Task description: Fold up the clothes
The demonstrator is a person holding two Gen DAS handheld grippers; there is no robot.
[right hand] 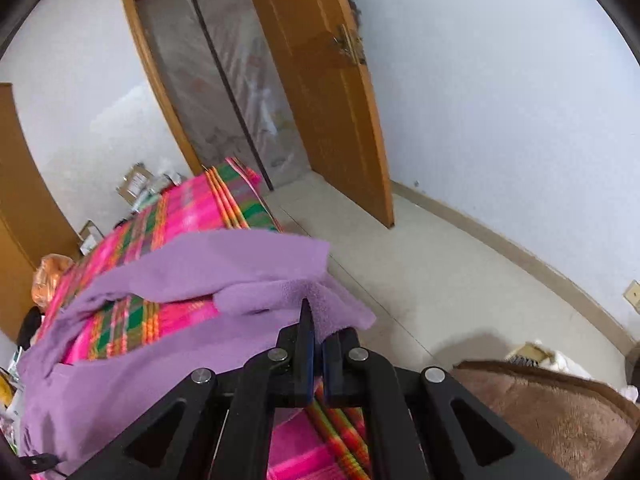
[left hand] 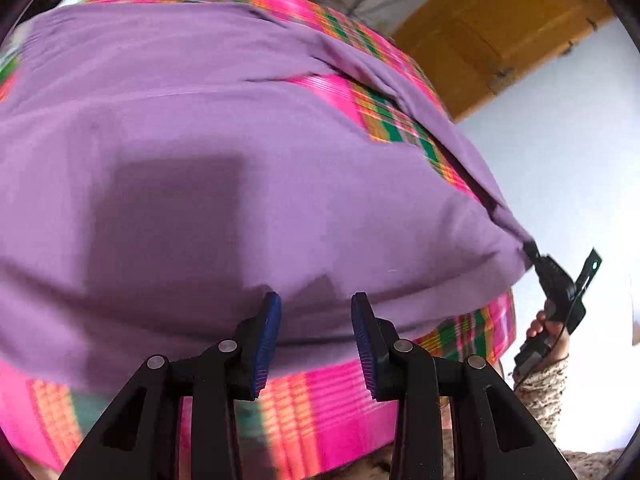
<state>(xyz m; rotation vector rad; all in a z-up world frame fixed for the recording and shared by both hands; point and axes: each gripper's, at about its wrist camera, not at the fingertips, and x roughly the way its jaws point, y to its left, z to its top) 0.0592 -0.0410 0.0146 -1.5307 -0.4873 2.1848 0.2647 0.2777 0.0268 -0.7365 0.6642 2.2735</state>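
One purple garment [left hand: 224, 128]; right claw [right hand: 320, 344] pinching corner; left claw [left hand: 316, 320] gaping.

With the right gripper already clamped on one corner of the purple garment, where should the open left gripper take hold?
On the near hem of the purple garment, just ahead of the left gripper, coming in level from the near side. That edge lies flat over the plaid blanket, so one finger probably has to slide underneath. The right gripper holds the far-right corner lifted.
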